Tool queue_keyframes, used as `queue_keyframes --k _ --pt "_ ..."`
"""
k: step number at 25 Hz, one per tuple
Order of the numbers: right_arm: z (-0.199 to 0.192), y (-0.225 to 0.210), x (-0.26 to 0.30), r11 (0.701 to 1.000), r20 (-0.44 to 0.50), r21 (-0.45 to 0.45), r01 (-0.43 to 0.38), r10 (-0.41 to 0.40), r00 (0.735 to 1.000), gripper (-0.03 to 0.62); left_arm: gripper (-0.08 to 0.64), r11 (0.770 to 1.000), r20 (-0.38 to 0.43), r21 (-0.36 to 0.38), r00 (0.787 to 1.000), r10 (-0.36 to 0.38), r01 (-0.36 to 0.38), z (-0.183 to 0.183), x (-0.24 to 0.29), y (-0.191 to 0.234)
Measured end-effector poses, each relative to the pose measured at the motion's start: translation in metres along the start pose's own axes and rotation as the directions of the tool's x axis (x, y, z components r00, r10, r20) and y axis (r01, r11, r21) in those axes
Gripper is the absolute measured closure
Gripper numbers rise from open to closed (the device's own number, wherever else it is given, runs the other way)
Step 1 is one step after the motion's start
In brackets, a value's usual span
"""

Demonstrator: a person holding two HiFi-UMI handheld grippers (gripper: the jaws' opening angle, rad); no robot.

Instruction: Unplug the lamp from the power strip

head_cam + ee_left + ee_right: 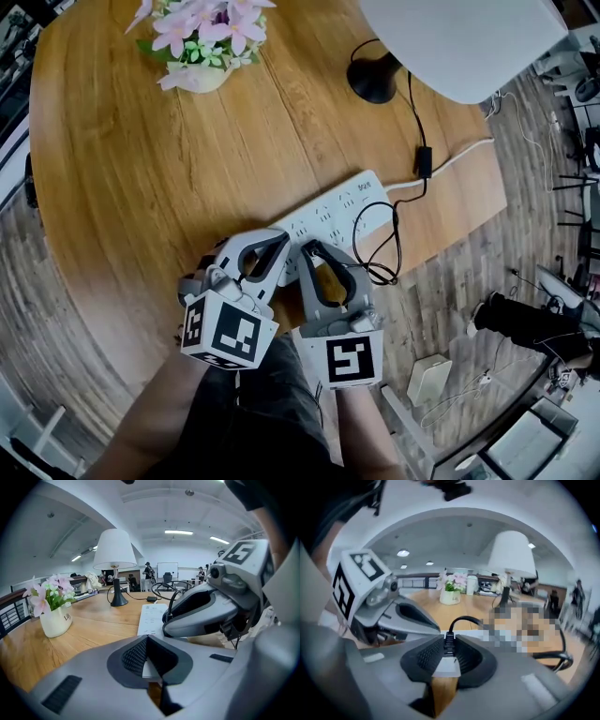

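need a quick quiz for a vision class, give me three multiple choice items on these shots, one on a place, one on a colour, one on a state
1. In the head view, where does the white vase of pink flowers stand on the round wooden table?
A) far side, left of the lamp
B) near edge, right side
C) dead centre

2. What colour is the base of the white-shaded table lamp?
A) white
B) black
C) red

3. What is between the jaws of the right tool?
A) nothing
B) a flower
C) the black plug of the lamp cord

Key: 1 A, the vase sits at the top of the table, left of the lamp. 2 B, the round base is black. 3 C, the right gripper view shows the pads pressed on the plug.
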State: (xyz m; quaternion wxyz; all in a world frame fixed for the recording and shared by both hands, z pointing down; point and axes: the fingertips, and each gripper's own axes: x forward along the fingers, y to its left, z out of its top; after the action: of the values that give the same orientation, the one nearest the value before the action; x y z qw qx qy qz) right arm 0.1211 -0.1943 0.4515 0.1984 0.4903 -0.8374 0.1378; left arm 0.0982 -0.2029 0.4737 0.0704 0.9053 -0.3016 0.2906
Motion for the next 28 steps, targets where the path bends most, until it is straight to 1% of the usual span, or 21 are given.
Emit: queue_keyframes --k 2,3,4,6,8,9,10,12,13,15,16,17,19,20,21,22,23,25,26,27,28 --pt "-0.002 -0.008 -0.003 0.981 0.041 0.190 -0.046 0.039 0.998 0.509 0.565 1.000 0.001 0.002 1.000 -0.001 0.001 0.000 0.000 -0.001" --pt "-0.002 -0.010 -0.004 0.975 0.054 0.213 -0.058 0.047 0.997 0.508 0.565 1.000 0.002 0.001 1.000 -0.001 0.001 0.000 0.000 -0.001" --pt "0.000 -0.010 -0.003 0.983 0.060 0.178 -0.053 0.043 0.997 0.508 0.565 1.000 0.001 -0.001 1.000 -0.002 0.002 0.000 0.000 0.000" --pt "0.004 -0.003 -0.001 0.999 0.009 -0.040 -0.009 0.010 1.000 0.512 0.566 1.000 -0.001 -0.008 1.000 0.001 -0.001 0.001 0.000 0.000" --pt "0.002 0.004 -0.001 0.974 -0.063 -0.224 0.025 -0.040 0.997 0.512 0.566 1.000 -0.006 -0.014 1.000 0.007 -0.007 0.001 0.000 0.001" --pt "0.002 0.006 0.000 0.969 -0.060 -0.245 0.034 -0.050 0.997 0.512 0.566 1.000 -0.010 -0.013 1.000 0.008 -0.008 0.000 0.000 0.001" --pt "0.003 0.006 0.000 0.978 -0.035 -0.207 0.037 -0.045 0.998 0.512 0.566 1.000 -0.014 -0.011 1.000 0.008 -0.009 0.000 0.000 0.001" --pt "0.003 0.000 -0.001 1.000 0.014 -0.011 0.005 -0.005 1.000 0.512 0.566 1.000 -0.018 -0.008 1.000 0.005 -0.005 -0.001 0.001 0.001" --pt "0.003 -0.004 -0.002 0.997 0.026 0.070 -0.018 0.016 1.000 0.512 0.566 1.000 -0.017 -0.008 1.000 0.002 -0.002 -0.001 0.001 0.000" --pt "0.003 -0.008 -0.004 0.991 0.042 0.125 -0.038 0.033 0.999 0.512 0.566 1.000 -0.013 -0.008 1.000 -0.003 0.002 0.000 0.002 -0.002" --pt "0.005 -0.008 -0.003 0.996 0.042 0.089 -0.030 0.027 0.999 0.512 0.566 1.000 -0.012 -0.009 1.000 -0.003 0.003 0.000 0.002 -0.002" --pt "0.006 -0.006 -0.002 1.000 0.023 0.005 -0.013 0.013 1.000 0.512 0.566 1.000 -0.013 -0.010 1.000 -0.003 0.002 0.000 0.002 -0.001" --pt "0.004 0.001 -0.002 0.981 -0.055 -0.195 0.024 -0.036 0.998 0.514 0.566 1.000 -0.015 -0.017 1.000 0.001 -0.001 0.000 0.002 -0.001" --pt "0.003 0.004 -0.002 0.969 -0.069 -0.245 0.036 -0.054 0.996 0.514 0.566 1.000 -0.016 -0.019 1.000 0.003 -0.003 0.000 0.002 -0.001" --pt "0.004 0.005 -0.002 0.970 -0.056 -0.241 0.041 -0.056 0.997 0.514 0.566 1.000 -0.018 -0.018 1.000 0.005 -0.005 0.000 0.001 -0.001" --pt "0.005 0.004 -0.002 0.983 -0.027 -0.178 0.036 -0.041 0.999 0.514 0.566 1.000 -0.020 -0.013 1.000 0.006 -0.006 0.000 0.002 -0.001" --pt "0.005 0.001 -0.003 0.997 0.002 -0.071 0.019 -0.019 1.000 0.512 0.566 1.000 -0.021 -0.007 1.000 0.005 -0.005 -0.001 0.002 -0.001" --pt "0.005 -0.009 -0.006 0.993 0.035 0.112 -0.022 0.018 0.999 0.512 0.566 1.000 -0.020 -0.006 1.000 -0.002 0.002 0.000 0.003 -0.003" --pt "0.006 -0.011 -0.007 0.988 0.049 0.149 -0.028 0.021 0.999 0.512 0.566 1.000 -0.019 -0.008 1.000 -0.006 0.005 0.000 0.003 -0.003" --pt "0.009 -0.012 -0.006 0.990 0.063 0.139 -0.022 0.013 0.998 0.512 0.566 1.000 -0.020 -0.009 1.000 -0.006 0.006 0.000 0.003 -0.003" --pt "0.013 -0.008 -0.006 0.998 0.069 0.067 -0.008 0.003 0.998 0.512 0.566 1.000 -0.022 -0.009 1.000 -0.006 0.005 0.000 0.003 -0.003"
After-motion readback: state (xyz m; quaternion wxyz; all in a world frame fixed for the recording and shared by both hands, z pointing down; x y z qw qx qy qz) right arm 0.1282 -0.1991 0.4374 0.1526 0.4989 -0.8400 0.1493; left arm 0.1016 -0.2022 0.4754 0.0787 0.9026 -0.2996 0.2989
